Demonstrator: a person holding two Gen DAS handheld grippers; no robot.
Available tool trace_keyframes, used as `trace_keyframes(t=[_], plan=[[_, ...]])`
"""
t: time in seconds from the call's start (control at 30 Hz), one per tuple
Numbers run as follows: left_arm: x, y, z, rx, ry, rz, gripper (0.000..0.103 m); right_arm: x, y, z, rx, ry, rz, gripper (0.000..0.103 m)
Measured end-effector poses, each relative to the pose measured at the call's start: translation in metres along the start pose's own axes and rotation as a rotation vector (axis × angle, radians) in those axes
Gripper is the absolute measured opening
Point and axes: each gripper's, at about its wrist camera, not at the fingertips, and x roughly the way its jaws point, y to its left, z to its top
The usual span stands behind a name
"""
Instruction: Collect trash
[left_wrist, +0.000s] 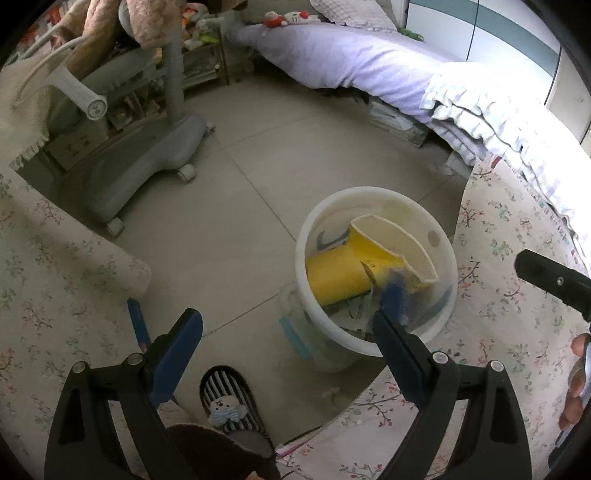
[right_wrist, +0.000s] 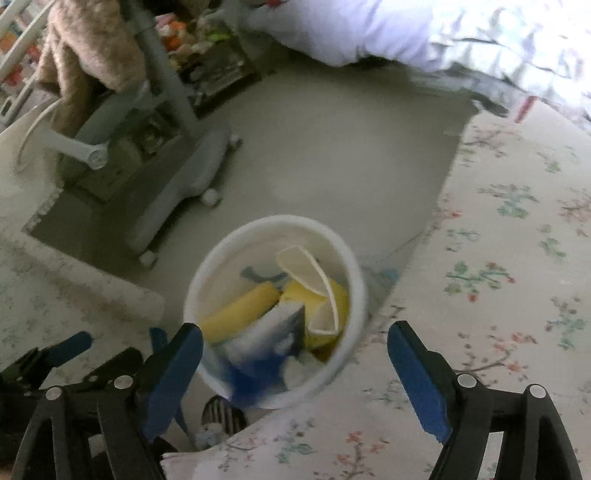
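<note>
Left wrist view: we look down past our left tongs (left_wrist: 288, 325), whose blue pads stand wide apart with nothing pressed between them. Beyond them a round white bin (left_wrist: 373, 194) stands on the grey tiled floor (left_wrist: 266, 147), in a gap between two stretches of a floral-covered worktop (left_wrist: 517, 258). Inside the bin we see a crushed yellow paper cup (left_wrist: 347, 273) lying on its side, its cream-coloured mouth (left_wrist: 399, 240) squashed and turned toward the far right. Under and beside it lie paper scraps and a blurred blue piece (left_wrist: 395, 291) close to the right pad; whether that piece touches the pad we cannot tell. A clear plastic container with a pale blue band (left_wrist: 295, 332) sits against the bin's near left side. A striped slipper (left_wrist: 229, 398) rests on the floor nearer to us.

Right wrist view, blurred: our right tongs (right_wrist: 295, 339) are also spread wide, gripping nothing, directly above the near rim of the same bin (right_wrist: 273, 225). The yellow cup (right_wrist: 240, 314) is in there, with white crumpled trash (right_wrist: 273, 325) and a smeared blue scrap (right_wrist: 251, 380) on top near us. At the left edge we see our other tongs. Far off are a grey wheeled chair (right_wrist: 184, 184) and a bed with a lilac cover (left_wrist: 351, 55).
</note>
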Motion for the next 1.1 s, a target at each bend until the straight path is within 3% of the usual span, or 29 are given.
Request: trace_keyframes(t=[0.17, 0.33, 0.57, 0.73, 0.93, 1.1], plan=[[-0.007, -0.005, -0.004, 0.002, -0.017, -0.006, 0.095, -0.012, -0.009, -0.006, -0.003, 0.000, -0.066, 0.087], [-0.026, -0.027, -0.020, -0.001, -0.048, -0.068, 0.102, -0.044, -0.019, -0.021, 0.006, -0.043, -0.114, 0.101], [-0.062, -0.065, -0.056, 0.052, -0.116, -0.136, 0.103, -0.107, -0.030, -0.067, -0.039, -0.135, -0.306, 0.103], [-0.075, -0.086, -0.086, 0.059, -0.099, -0.203, 0.103, -0.146, -0.059, -0.113, 0.078, -0.165, -0.347, 0.103], [-0.090, -0.106, -0.129, 0.138, -0.094, -0.233, 0.103, -0.190, -0.070, -0.165, 0.162, -0.235, -0.474, 0.103], [-0.105, -0.108, -0.143, 0.150, -0.121, -0.220, 0.103, -0.203, -0.056, -0.198, 0.163, -0.292, -0.537, 0.103]])
